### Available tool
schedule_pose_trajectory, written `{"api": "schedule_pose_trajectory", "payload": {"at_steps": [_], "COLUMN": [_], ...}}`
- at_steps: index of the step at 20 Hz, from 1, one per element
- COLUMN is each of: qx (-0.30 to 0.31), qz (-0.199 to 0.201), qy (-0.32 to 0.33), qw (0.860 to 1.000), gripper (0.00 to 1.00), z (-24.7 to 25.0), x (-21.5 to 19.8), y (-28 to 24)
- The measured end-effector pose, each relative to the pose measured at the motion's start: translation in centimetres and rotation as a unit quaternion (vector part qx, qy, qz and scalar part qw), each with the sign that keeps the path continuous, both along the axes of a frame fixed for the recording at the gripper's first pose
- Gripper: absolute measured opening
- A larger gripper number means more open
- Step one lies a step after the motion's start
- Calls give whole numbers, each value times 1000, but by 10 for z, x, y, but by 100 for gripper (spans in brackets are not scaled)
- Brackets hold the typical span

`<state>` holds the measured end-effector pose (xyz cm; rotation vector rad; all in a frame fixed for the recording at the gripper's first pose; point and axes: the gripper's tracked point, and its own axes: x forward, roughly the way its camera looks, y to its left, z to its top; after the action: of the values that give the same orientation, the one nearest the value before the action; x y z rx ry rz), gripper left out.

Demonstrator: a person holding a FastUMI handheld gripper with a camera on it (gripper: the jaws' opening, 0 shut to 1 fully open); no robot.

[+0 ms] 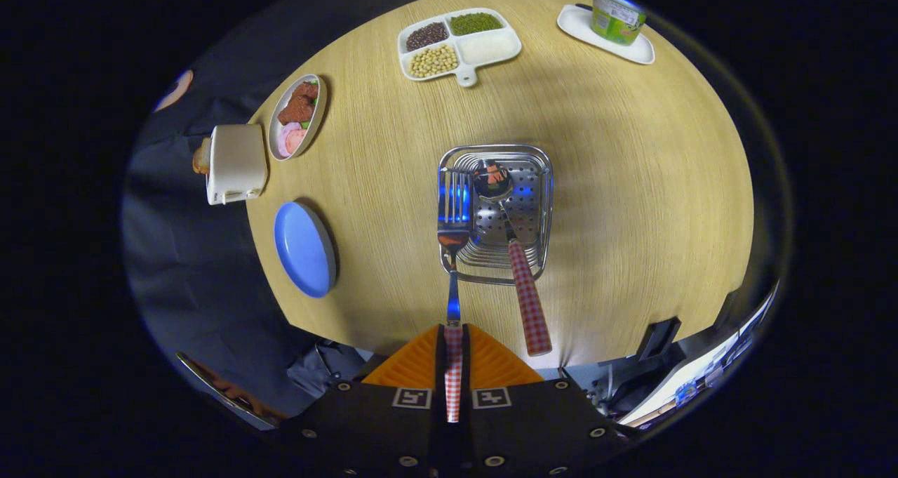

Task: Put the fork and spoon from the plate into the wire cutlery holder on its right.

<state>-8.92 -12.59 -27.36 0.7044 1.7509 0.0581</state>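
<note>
I look straight down on a round wooden table. My gripper (454,355) is shut on the red-checked handle of the fork (453,215), whose tines point down over the left side of the wire cutlery holder (540,183), just ahead of the fingers. The spoon (515,253) stands in the holder with its bowl down and its red-checked handle leaning out toward me, to the right of the fork. The blue plate (304,248) lies to the holder's left with nothing on it.
Beyond the holder sits a white divided tray (491,46) with beans and grains. A green cup on a white saucer (635,48) is at the far right. A bowl of food (297,116) and a white toaster (236,163) stand at the left rim.
</note>
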Motion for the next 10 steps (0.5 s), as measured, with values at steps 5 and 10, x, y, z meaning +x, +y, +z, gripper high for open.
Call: {"api": "schedule_pose_trajectory", "payload": {"at_steps": [5,10], "qx": [39,51], "qz": [3,22], "qy": [60,89], "qw": [997,994], "gripper": [7,6], "z": [0,-2], "x": [-2,7], "y": [-5,-9]}}
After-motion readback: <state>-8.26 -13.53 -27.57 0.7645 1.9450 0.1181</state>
